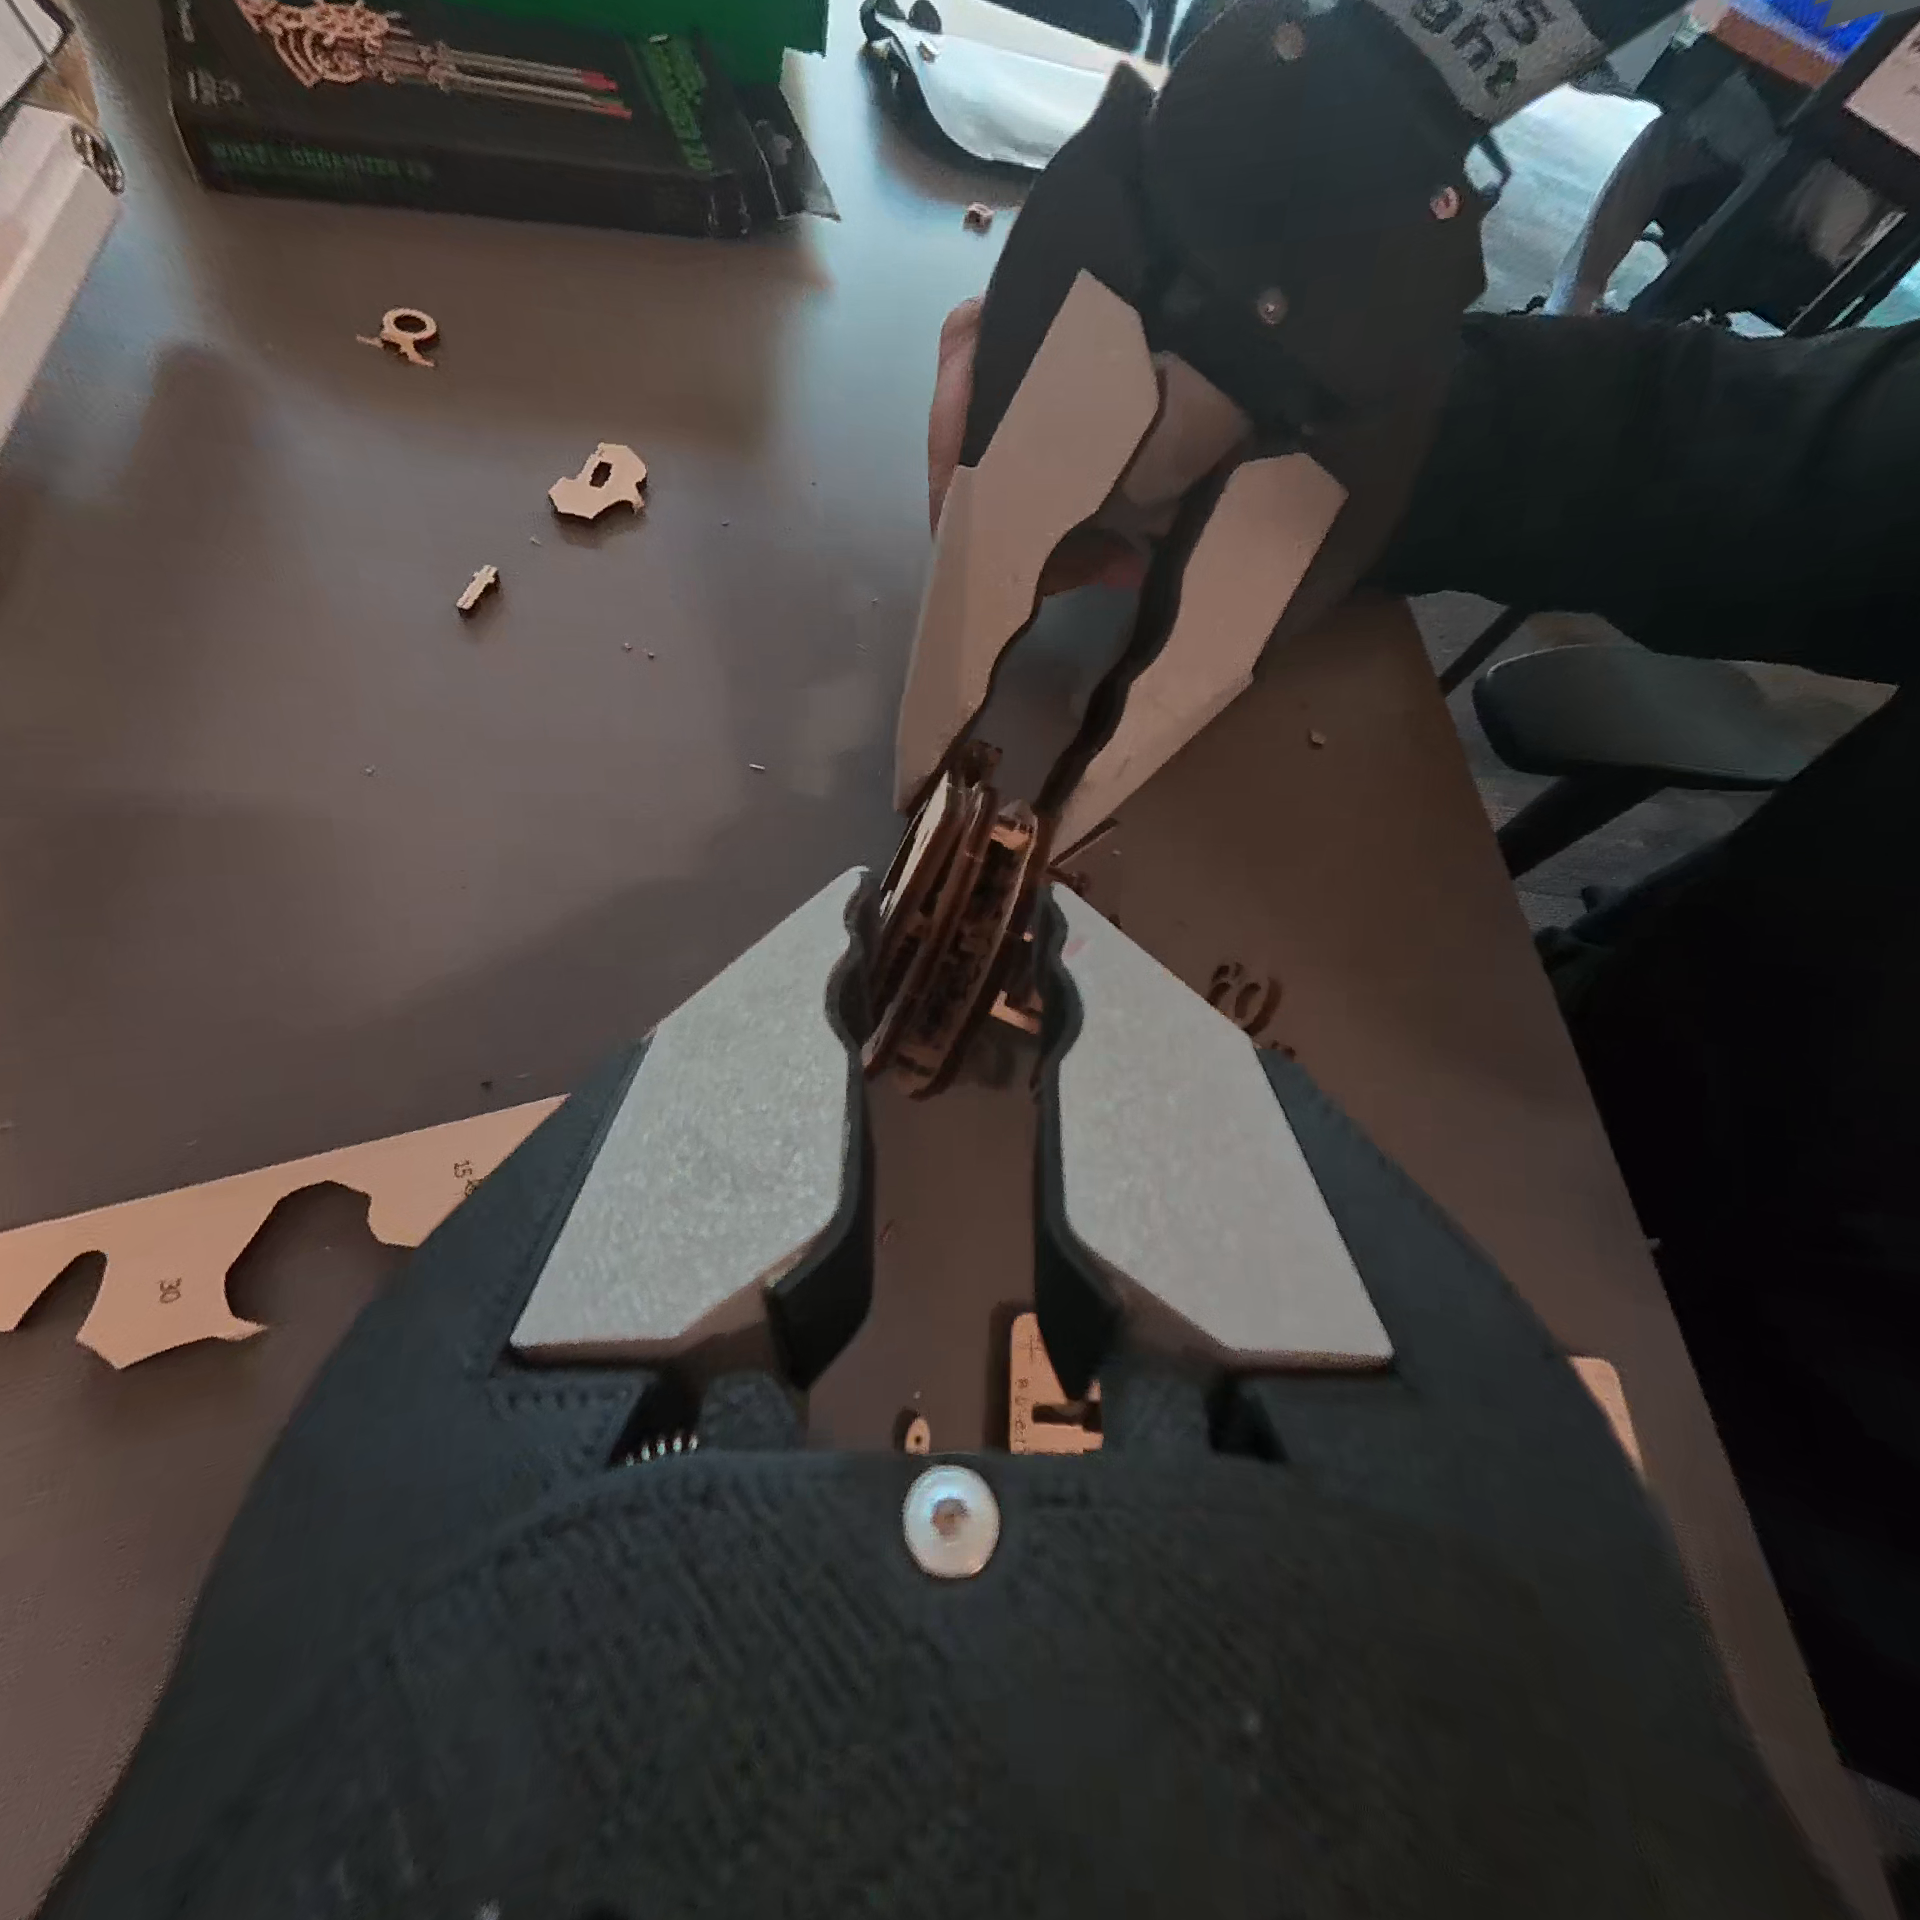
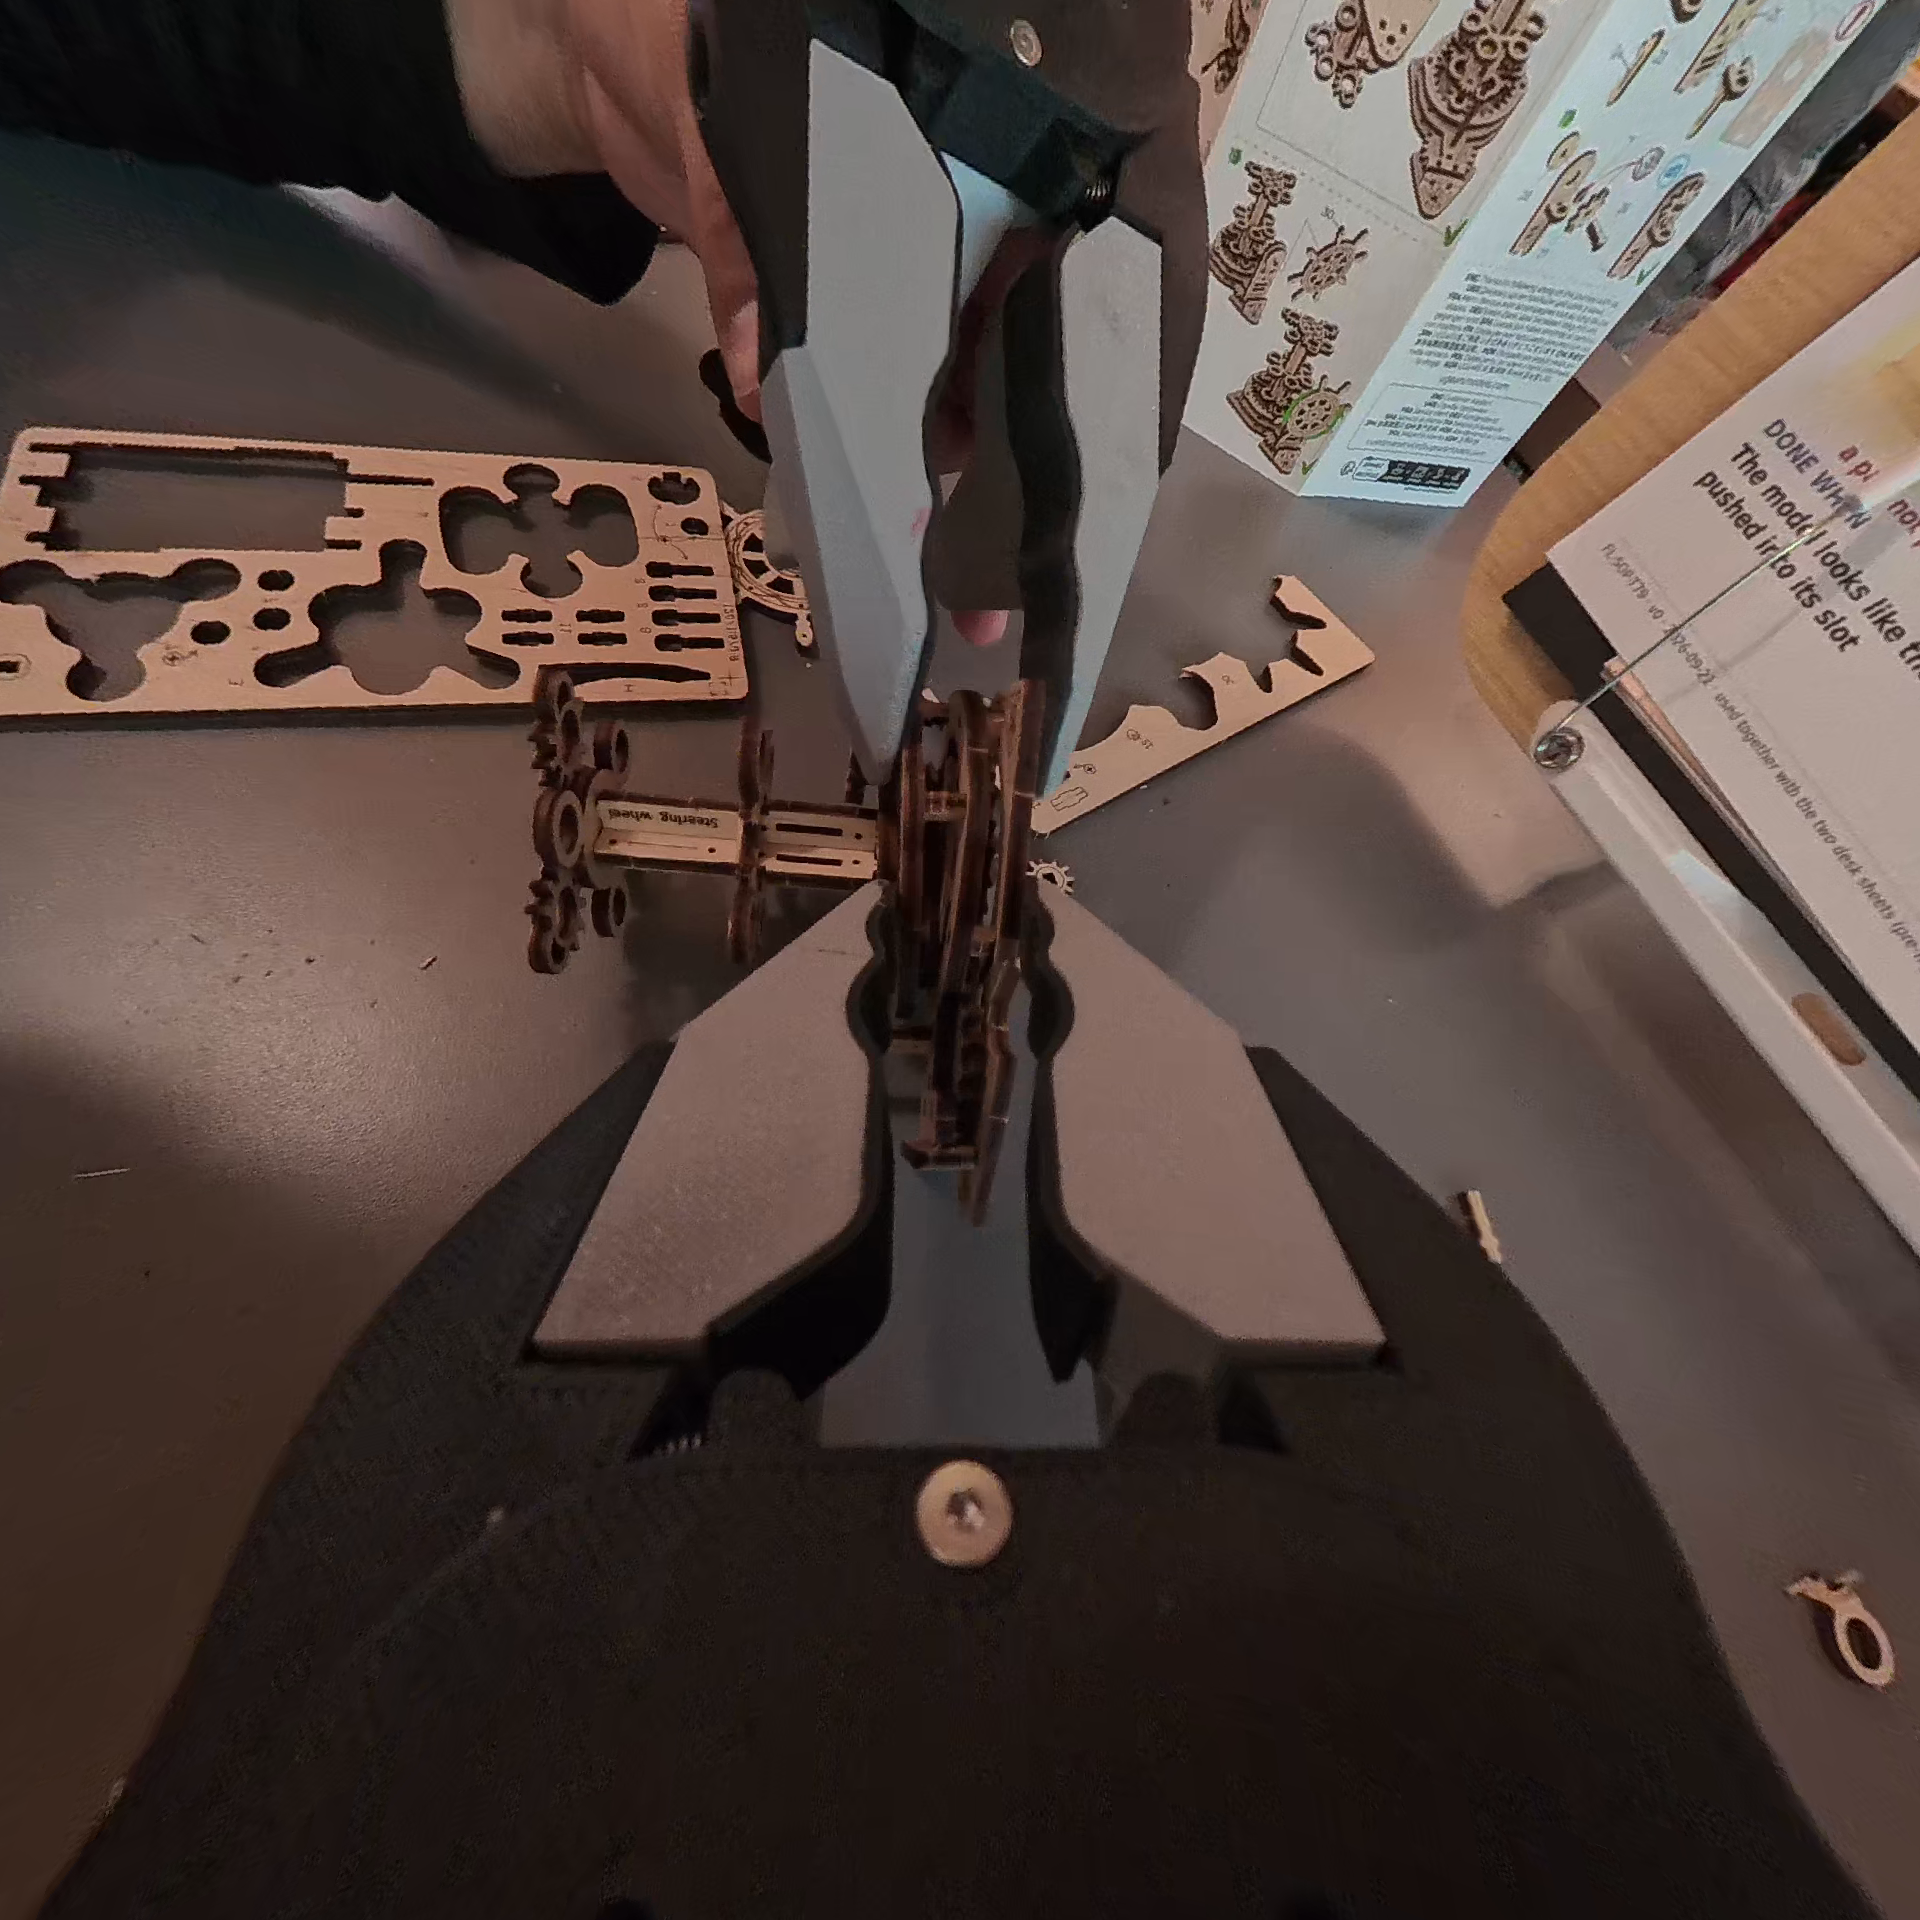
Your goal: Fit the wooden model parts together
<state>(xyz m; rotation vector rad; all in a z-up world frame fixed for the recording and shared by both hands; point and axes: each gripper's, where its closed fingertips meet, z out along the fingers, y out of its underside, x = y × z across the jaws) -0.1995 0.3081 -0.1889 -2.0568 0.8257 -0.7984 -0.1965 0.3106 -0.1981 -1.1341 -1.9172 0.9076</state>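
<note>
The wooden model (image 2: 951, 935), light, thin-layered and likely brittle, hangs above the tabletop (image 1: 312, 831) clamped by both your left gripper (image 1: 951, 935) and right gripper (image 2: 956, 971); grip the disc faces, not the shaft.

The work surface is a dark grey-brown table (image 1: 312, 831) with a matte top that carries soft patches of reflected light. Beyond its far right edge stand a black chair (image 1: 1662, 717) and dark table legs (image 1: 1766, 208) on a grey floor (image 1: 1558, 862). A light wooden board (image 2: 1621, 436) with a rounded corner rises at the right side of the table
</note>
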